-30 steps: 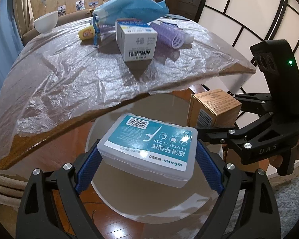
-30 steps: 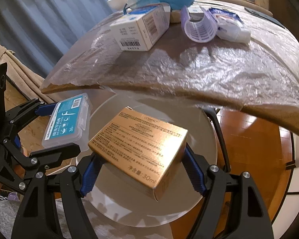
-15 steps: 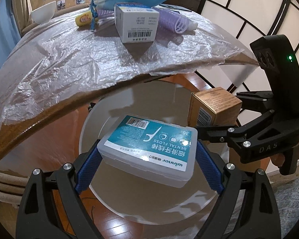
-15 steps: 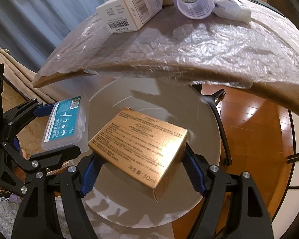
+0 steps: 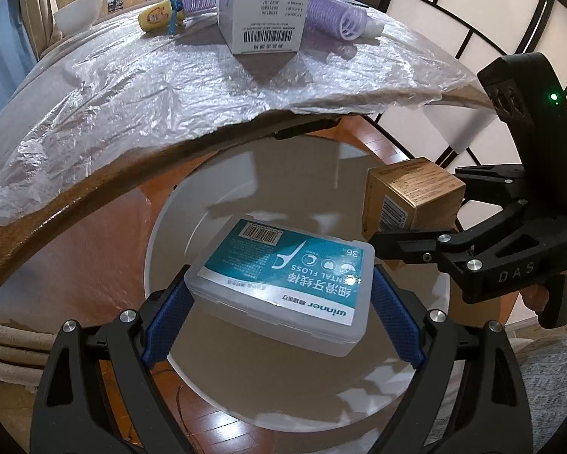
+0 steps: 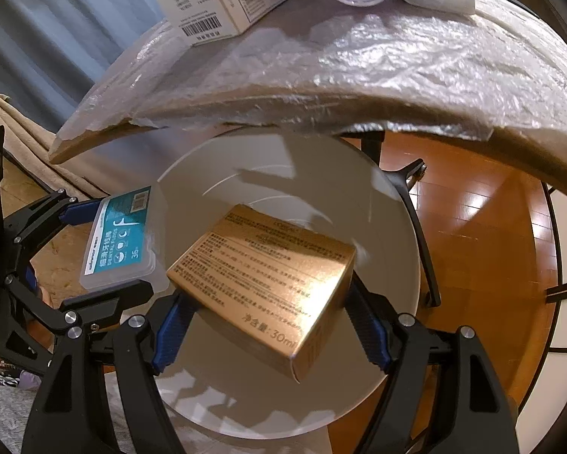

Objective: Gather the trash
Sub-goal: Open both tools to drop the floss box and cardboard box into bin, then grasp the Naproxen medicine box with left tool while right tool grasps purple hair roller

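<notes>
Both tools have sunk toward the bin (image 5: 170,227), now below the worktop (image 5: 132,94) edge. Left tool (image 5: 283,314) clenches the floss box (image 5: 283,280), right tool (image 6: 272,325) the gold carton (image 6: 260,276), both over the bin, ready to drop.

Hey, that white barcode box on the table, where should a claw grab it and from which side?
Grip the white box across its two long side faces, coming from above. It lies flat on the plastic sheet, and the purple rollers crowd its far end.

"winner" floss box (image 5: 283,278); "30ml" gold box (image 6: 268,283)
</notes>
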The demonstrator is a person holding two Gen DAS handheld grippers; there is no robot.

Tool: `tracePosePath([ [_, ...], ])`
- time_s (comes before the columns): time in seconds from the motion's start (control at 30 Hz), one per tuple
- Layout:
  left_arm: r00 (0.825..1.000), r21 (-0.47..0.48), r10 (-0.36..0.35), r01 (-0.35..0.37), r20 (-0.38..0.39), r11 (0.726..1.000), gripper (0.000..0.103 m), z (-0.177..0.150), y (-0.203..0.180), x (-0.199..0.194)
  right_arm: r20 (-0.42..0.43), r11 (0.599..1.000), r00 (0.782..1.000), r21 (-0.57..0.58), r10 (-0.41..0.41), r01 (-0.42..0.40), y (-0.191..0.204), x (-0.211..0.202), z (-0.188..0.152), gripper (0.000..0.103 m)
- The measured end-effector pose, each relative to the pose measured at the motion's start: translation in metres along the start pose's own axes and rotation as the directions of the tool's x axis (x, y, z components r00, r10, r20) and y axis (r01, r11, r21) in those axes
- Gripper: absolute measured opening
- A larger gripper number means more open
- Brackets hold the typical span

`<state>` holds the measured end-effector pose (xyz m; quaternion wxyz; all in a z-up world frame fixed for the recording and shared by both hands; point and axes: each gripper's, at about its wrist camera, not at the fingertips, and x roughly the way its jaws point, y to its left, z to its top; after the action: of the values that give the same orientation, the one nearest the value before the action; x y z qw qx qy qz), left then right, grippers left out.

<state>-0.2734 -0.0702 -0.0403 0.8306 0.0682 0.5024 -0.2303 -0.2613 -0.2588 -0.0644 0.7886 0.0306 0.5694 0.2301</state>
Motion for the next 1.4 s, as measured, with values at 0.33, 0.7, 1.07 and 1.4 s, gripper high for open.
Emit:
tracePosePath([
  [0.33,0.999,0.003,0.030,-0.030,-0.032,1.000,0.091,-0.001,0.005,0.025,-0.016,1.000,1.000,0.026,-0.015,0.016,-0.005,0.008,-0.005,0.075],
  [0.7,0.998,0.005,0.041,-0.041,-0.057,0.999,0.091,-0.005,0.011,0.045,-0.032,0.998,0.999,0.041,-0.040,0.041,-0.006,0.018,-0.013,0.075],
  [1.07,0.997,0.024,0.021,-0.019,-0.070,1.000,0.091,-0.004,0.014,0.066,-0.047,0.995,0.996,0.071,-0.072,0.076,-0.009,0.027,-0.018,0.076],
  [1.4,0.999,-0.035,-0.021,0.020,-0.050,0.999,0.096,0.000,0.023,0.057,0.038,0.991,0.995,0.094,-0.096,0.092,-0.013,-0.007,-0.019,0.093],
])
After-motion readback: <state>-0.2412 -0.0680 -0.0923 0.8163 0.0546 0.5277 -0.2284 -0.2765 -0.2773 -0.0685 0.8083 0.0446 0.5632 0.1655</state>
